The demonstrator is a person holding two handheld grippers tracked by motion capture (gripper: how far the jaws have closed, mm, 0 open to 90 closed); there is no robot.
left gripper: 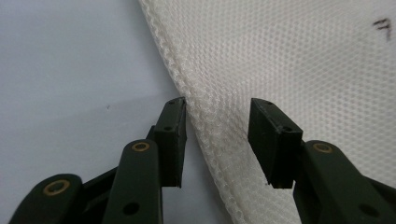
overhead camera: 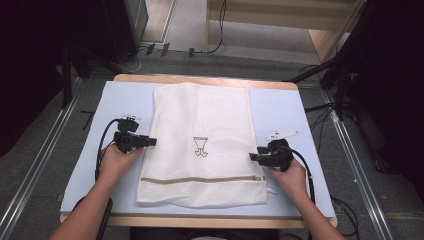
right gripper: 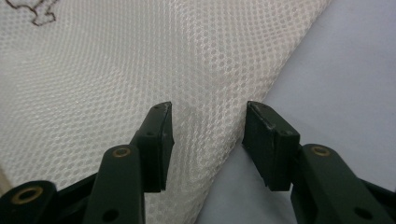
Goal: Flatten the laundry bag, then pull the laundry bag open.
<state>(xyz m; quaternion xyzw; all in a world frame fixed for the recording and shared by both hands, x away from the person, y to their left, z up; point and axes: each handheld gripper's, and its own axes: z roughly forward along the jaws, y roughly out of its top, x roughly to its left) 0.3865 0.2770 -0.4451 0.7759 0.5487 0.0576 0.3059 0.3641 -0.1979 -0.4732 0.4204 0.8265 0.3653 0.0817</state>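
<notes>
I have the left gripper (overhead camera: pixel 151 142) at the left long edge of the white mesh laundry bag (overhead camera: pixel 202 120), which lies flat on the pale blue table cover (overhead camera: pixel 280 115) with its beige zipper (overhead camera: pixel 200 179) running across the end nearest me. In the left gripper view the jaws stand moderately apart, neither wide nor narrow, and the bag's stitched seam edge (left gripper: pixel 205 135) runs up between them. One finger (left gripper: pixel 170 140) sits over the blue cover just beside the seam, the other over the mesh. The pads do not press on the cloth, so nothing is gripped.

My right gripper (overhead camera: pixel 253 157) is at the opposite long edge, a little above the zipper end. In the right gripper view its jaws are likewise moderately apart, with the bag's edge (right gripper: pixel 233 140) passing between them: one finger (right gripper: pixel 156 144) lies over the mesh, the other at the border of mesh and blue cover. Again I see no pinch on the fabric.

From the high view a small dark printed emblem (overhead camera: pixel 200 146) sits near the middle of the bag, between the two grippers. The bag lies roughly centred on the cover, its far end near the wooden table edge (overhead camera: pixel 205 80).
</notes>
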